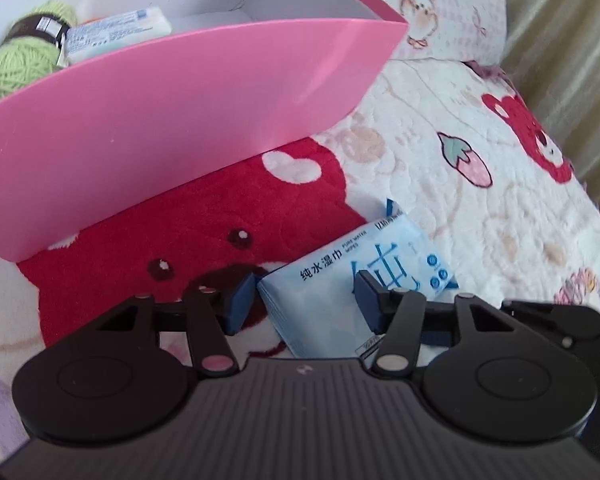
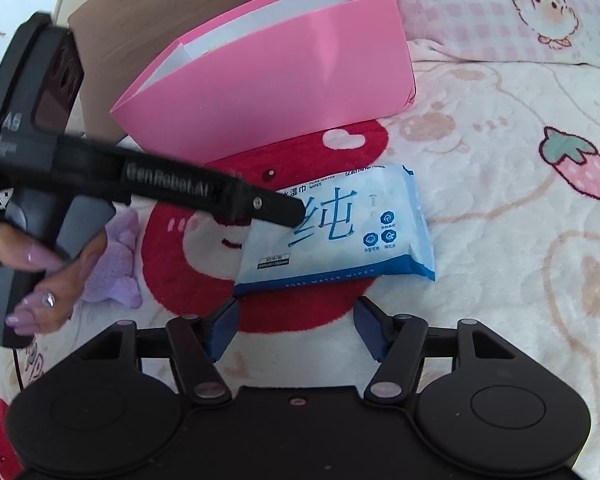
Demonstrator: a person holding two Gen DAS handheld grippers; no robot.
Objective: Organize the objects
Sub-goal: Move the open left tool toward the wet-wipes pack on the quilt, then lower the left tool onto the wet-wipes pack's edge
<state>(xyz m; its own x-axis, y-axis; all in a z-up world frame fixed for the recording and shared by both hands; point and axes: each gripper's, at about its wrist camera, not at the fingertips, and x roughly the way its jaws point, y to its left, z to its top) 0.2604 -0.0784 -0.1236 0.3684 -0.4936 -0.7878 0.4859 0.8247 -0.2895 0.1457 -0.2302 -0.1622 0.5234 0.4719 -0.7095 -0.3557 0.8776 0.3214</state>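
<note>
My left gripper [image 1: 306,300] has its fingers half closed around the wipes pack [image 1: 360,276], which lies on the bed near the pink box [image 1: 188,120]; I should squeeze firmly before lifting. My right gripper [image 2: 296,328] hovers half open, empty.

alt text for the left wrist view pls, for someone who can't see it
The left gripper straddles one end of a blue wet-wipes pack lying on a cartoon-print blanket, its blue pads at the pack's sides. Behind stands an open pink box holding green yarn and a small white packet.
</note>
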